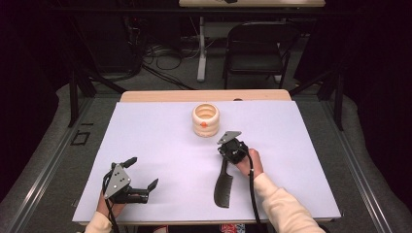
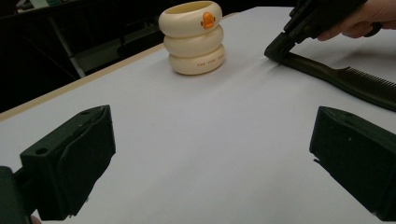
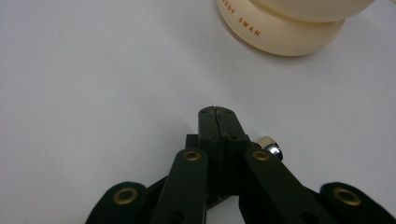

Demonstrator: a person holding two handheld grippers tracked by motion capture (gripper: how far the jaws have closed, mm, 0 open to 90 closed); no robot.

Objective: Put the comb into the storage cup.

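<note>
A black comb (image 1: 223, 187) lies flat on the white tabletop (image 1: 160, 141), its handle pointing toward a cream ring-shaped cup (image 1: 206, 120) with an orange duck mark. My right gripper (image 1: 224, 153) is shut, tips down at the handle's end. In the left gripper view its closed tips (image 2: 279, 46) touch the comb (image 2: 345, 79) near the cup (image 2: 194, 39). In the right gripper view the jaws (image 3: 215, 112) meet with nothing visible between them, just short of the cup (image 3: 285, 28). My left gripper (image 1: 143, 172) rests open at the front left, jaws (image 2: 210, 154) wide apart over bare table.
The table's wooden far edge (image 1: 204, 95) lies just behind the cup. A black folding chair (image 1: 257, 46) and cables on the floor stand beyond the table. Bare white surface lies between the two grippers.
</note>
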